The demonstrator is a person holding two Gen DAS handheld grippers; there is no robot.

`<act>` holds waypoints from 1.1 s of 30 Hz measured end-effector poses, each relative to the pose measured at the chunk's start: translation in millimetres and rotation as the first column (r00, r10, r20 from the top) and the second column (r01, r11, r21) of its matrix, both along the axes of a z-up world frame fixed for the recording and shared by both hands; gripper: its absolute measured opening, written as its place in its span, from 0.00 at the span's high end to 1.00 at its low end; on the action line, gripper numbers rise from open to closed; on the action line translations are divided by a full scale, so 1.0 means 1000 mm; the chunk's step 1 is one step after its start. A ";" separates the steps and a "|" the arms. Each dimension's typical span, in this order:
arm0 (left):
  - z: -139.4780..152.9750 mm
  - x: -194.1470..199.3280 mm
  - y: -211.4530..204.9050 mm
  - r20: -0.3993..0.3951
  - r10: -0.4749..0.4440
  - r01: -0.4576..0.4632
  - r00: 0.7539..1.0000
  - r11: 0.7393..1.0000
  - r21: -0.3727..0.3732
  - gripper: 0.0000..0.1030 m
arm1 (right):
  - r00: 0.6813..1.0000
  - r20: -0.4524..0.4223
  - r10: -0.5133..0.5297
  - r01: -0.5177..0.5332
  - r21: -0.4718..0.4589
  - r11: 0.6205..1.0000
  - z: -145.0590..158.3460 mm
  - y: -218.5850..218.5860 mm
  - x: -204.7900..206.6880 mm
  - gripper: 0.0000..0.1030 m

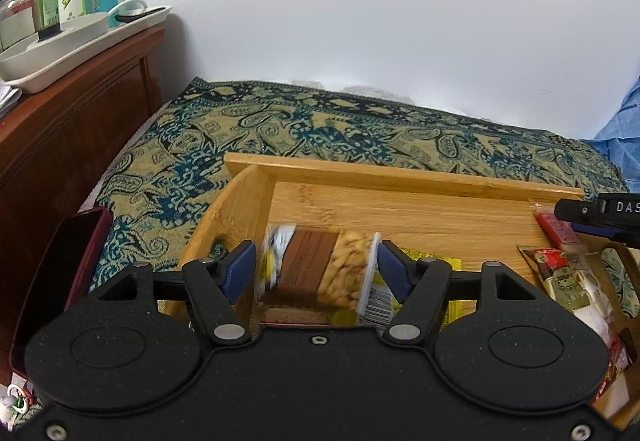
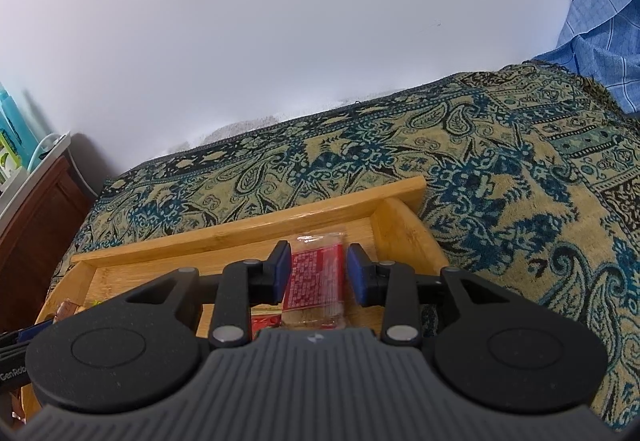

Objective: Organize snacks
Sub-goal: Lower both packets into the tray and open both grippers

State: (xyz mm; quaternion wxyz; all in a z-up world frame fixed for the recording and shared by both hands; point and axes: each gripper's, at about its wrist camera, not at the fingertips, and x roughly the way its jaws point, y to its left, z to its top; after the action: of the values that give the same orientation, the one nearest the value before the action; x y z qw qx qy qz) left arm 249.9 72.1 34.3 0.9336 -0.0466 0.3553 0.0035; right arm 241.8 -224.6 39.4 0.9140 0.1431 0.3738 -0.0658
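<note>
A wooden tray (image 1: pixel 400 177) lies on the patterned blanket. In the left wrist view a clear packet of peanuts (image 1: pixel 344 265) with a brown label shows blurred between the blue pads (image 1: pixel 244 265) of my left gripper (image 1: pixel 318 269). The pads stand slightly off its ends, so this gripper is open. In the right wrist view a red snack packet (image 2: pixel 316 277) rests on the tray (image 2: pixel 248 225) between the pads (image 2: pixel 282 269) of my right gripper (image 2: pixel 316 269), with a thin gap at its right side. That gripper is open too.
Other snack packets lie at the tray's right end (image 1: pixel 560 273), and a yellow one (image 1: pixel 432 261) under the peanuts. A wooden cabinet (image 1: pixel 80 129) with a white tray of bottles (image 1: pixel 80 41) stands left. A dark red phone (image 1: pixel 60 273) lies beside the tray. Blue checked cloth (image 2: pixel 600 1) hangs right.
</note>
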 end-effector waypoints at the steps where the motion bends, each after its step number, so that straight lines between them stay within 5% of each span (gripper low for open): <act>1: 0.001 -0.001 -0.001 0.005 -0.003 0.003 1.000 1.000 0.002 0.33 | 1.000 0.003 -0.001 0.001 -0.002 1.000 0.001 0.000 -0.001 0.58; 20: 0.032 -0.035 -0.010 0.080 -0.056 0.056 0.995 0.998 0.000 0.19 | 0.991 0.119 0.065 -0.059 -0.050 0.997 0.037 0.033 -0.034 0.33; 33: 0.044 -0.107 -0.013 0.115 -0.092 0.094 0.989 0.995 -0.013 0.12 | 0.967 0.218 0.135 -0.125 -0.055 0.991 0.059 0.063 -0.092 0.15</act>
State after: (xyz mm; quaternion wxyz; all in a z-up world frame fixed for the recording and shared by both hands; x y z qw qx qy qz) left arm 142.9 58.7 78.6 0.9511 -0.0386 0.3029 -0.0460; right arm 149.5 -161.4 98.4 0.9551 0.1060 0.2768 0.0030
